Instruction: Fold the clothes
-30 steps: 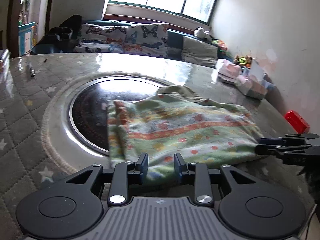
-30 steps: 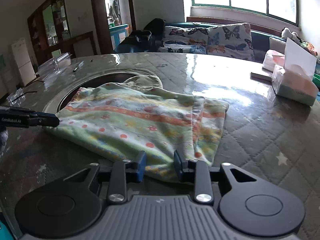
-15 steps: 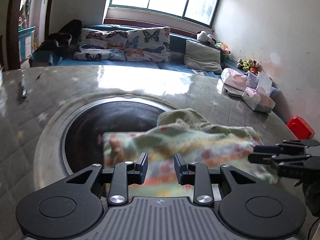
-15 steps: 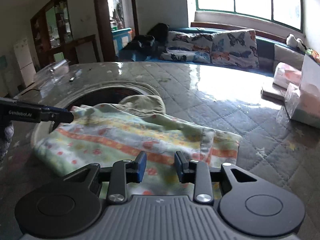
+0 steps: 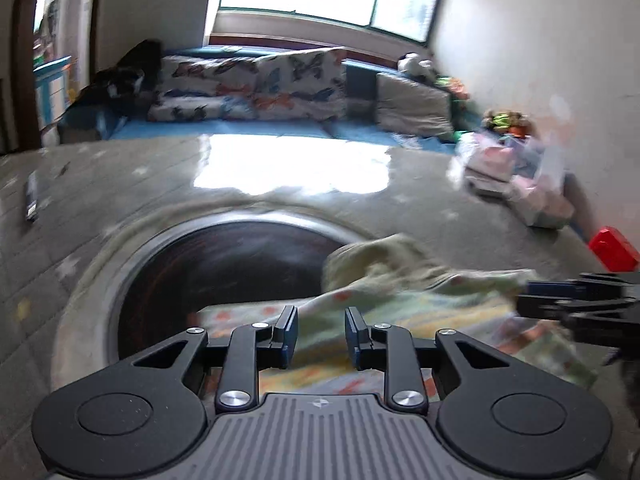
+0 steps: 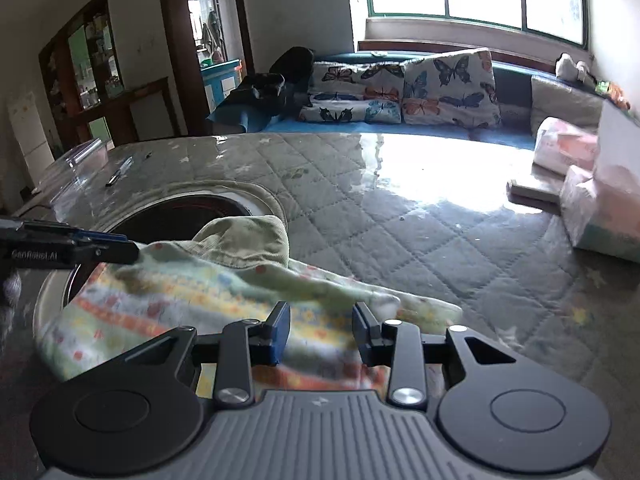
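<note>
**Now both tongs hover at the garment's near edge**

Right now we see a pale green patterned garment with orange stripes and red dots lying bunched on the grey quilted worktop under a clear glossy cover. Part of the cloth drapes over the rim of the round dark inset plate with a metal ring in the middle of the worktop. An olive-green plain part of the garment humps up at the far side.

Our left tongs stand parted with a moderate gap between the blue pads; cloth shows in the gap beyond them, and we cannot tell whether the pads touch it. Our right tongs are likewise parted over the near edge of the cloth, nothing pinched between them as far as we can see. In the right wrist view the left tongs reach in from the left, their tips at the garment's far left corner. The left wrist view is blurred.

On the right side of the worktop sit pink and white tissue packs. A small red box lies at the right edge.
</note>
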Action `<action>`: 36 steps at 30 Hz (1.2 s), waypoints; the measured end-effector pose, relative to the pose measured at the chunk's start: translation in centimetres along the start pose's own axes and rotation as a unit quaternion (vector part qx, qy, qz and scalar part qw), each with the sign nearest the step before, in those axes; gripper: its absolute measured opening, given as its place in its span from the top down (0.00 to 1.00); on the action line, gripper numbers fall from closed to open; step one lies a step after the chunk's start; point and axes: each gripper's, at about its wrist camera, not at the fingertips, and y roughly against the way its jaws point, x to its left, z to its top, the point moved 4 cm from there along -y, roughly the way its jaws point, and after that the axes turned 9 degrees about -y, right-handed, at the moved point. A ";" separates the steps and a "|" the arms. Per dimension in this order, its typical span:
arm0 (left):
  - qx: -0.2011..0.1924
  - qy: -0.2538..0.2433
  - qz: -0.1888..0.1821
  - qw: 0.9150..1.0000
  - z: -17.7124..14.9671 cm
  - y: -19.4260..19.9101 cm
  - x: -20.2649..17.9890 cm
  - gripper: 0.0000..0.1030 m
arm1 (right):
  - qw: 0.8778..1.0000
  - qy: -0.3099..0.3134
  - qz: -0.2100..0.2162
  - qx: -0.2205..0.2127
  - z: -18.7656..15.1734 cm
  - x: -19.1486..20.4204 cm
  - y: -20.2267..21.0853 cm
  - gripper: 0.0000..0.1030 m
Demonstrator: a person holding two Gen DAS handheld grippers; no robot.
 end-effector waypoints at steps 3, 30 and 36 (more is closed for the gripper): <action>0.011 -0.007 -0.003 1.000 0.5 -1.6 -0.6 0.73 | 1.000 -0.010 -0.002 0.001 0.4 -0.4 -0.9 0.73; 0.009 0.052 0.040 0.998 -4.8 6.8 2.9 0.47 | 0.982 0.165 0.088 -0.002 -3.6 11.9 4.9 0.60; 0.021 0.020 0.054 0.998 -7.3 7.6 1.6 0.47 | 0.980 0.181 0.085 0.012 -5.3 13.5 3.8 0.60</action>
